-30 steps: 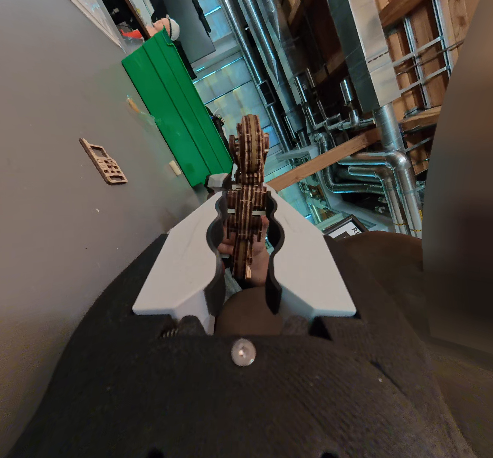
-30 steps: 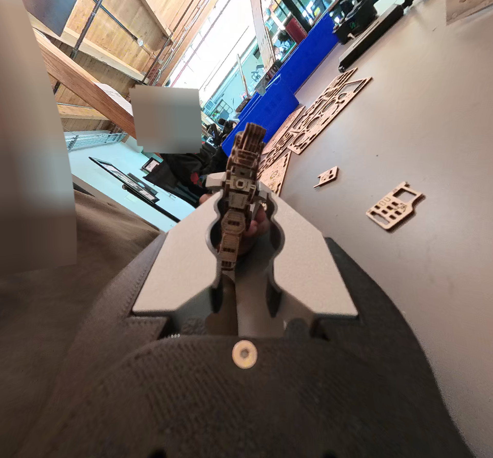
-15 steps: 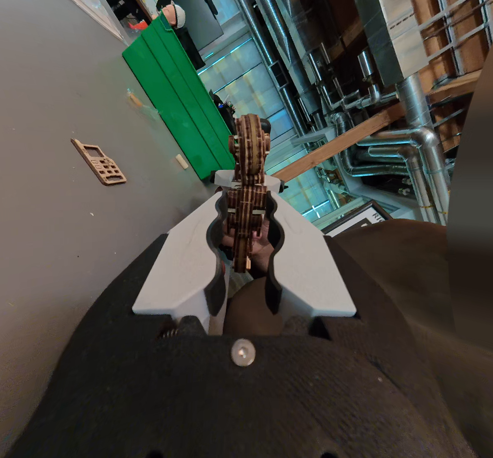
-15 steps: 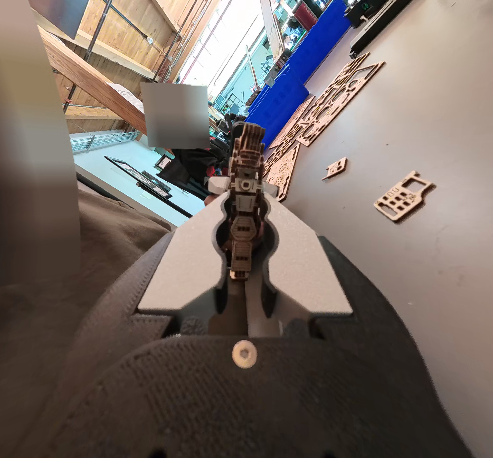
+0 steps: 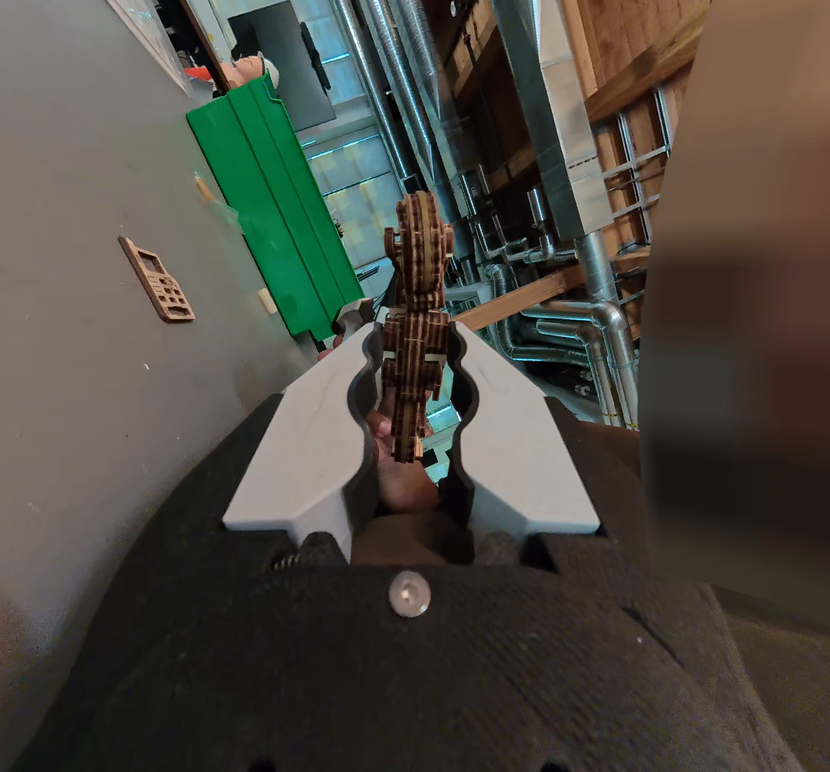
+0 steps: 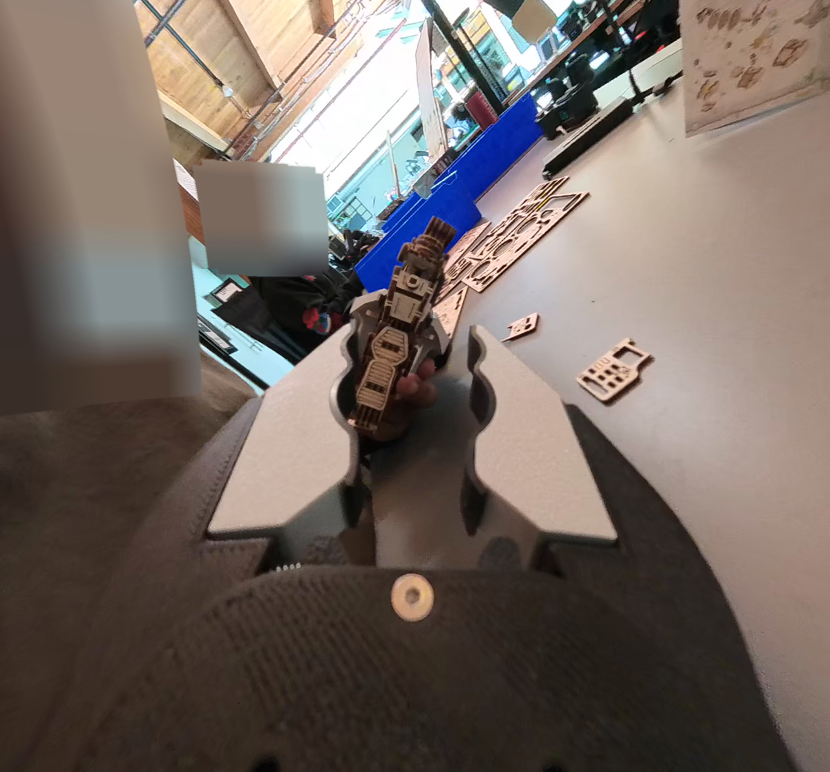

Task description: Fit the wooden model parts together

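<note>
The wooden model is a narrow brown layered assembly. In the left wrist view my left gripper is shut on its middle, and its top stands above the fingertips. In the right wrist view the model shows its pale engraved face. My right gripper is open around it: the model leans by the left finger, with a clear gap to the right finger. The left gripper's grey fingers show behind the model. A hand shows behind it.
The grey table carries a loose cut-out piece, a smaller piece, punched wooden sheets, a blue bin and a printed sheet. The left view shows the same kind of piece and a green bin. The grippers' ends are close to 5 cm from one another.
My right gripper has opened and let go of the model, which it held half a second ago. My left gripper still holds the model. Both views have tilted a little.
</note>
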The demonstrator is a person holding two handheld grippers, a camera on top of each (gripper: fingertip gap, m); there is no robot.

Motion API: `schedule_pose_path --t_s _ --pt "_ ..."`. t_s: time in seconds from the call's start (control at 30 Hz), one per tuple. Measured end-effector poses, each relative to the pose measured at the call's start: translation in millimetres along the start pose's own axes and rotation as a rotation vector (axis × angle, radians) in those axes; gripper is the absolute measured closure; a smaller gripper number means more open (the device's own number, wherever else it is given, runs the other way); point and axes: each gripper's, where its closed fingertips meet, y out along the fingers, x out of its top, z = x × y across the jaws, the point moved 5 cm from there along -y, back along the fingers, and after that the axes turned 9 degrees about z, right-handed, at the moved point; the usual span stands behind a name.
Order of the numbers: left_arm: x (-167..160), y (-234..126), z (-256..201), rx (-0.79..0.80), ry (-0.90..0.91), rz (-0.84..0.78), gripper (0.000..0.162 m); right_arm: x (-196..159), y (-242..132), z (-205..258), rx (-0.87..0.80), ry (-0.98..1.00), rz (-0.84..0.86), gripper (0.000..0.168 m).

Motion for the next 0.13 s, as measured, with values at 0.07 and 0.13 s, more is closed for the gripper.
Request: schedule_pose_path --t_s 0.07,0.13 --pt "-0.4 -0.1 -0.9 -0.013 0.001 0.006 0.137 -3.1 4.4 0.2 0.038 0.033 0.015 0.122" --pt "-1.3 0.0 -3.2 -0.041 0.007 0.019 0.137 -5.7 7.4 1.0 0.081 0.066 0.029 0.121"
